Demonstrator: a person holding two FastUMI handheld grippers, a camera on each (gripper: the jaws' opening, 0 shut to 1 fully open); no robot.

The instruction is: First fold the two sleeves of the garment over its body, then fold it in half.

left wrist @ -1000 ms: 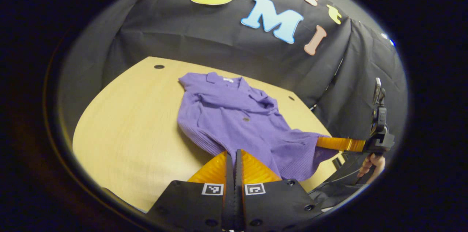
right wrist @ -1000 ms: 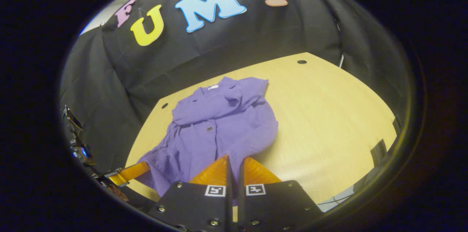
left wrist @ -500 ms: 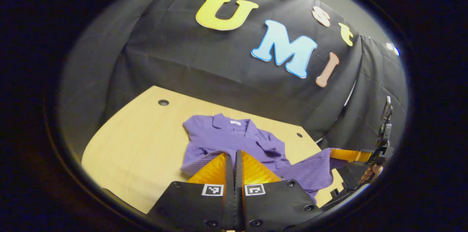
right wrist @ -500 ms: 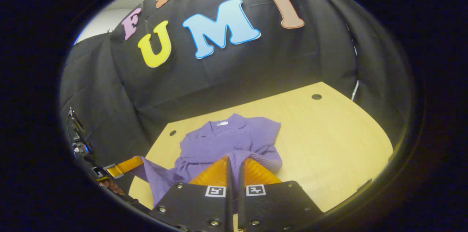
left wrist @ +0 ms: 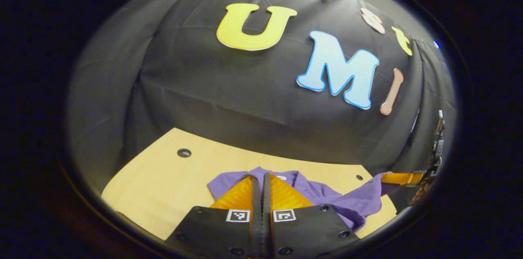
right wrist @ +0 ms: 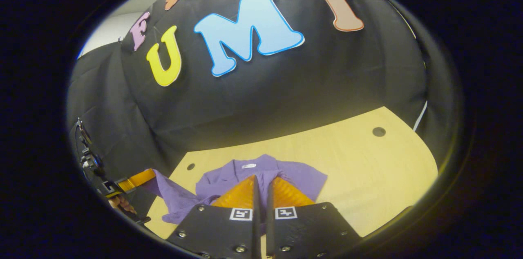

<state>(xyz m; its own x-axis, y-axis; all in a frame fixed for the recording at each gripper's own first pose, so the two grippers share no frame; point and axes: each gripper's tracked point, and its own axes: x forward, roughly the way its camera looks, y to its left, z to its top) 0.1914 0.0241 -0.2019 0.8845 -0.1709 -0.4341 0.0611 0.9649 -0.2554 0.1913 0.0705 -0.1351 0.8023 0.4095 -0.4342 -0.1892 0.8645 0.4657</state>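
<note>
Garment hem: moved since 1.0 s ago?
Yes. In the left gripper view, the hem held by both claws has travelled toward the collar and the table's far edge.

From my seat, most of the purple ribbed knit garment (left wrist: pixel 322 193) sits behind my left gripper (left wrist: pixel 261 179) in the left gripper view, so I cannot see its hem, nor what the closed fingers pinch. In the right gripper view my right gripper (right wrist: pixel 260 181) covers the garment's (right wrist: pixel 302 175) middle the same way; whether cloth lies between those fingers I cannot tell. Left of the garment there, the other gripper's body is cut by the dark edge, and the hand (right wrist: pixel 121 203) under it is too small to read. The pale wooden table's (right wrist: pixel 367 169) near edge is cut off.
</note>
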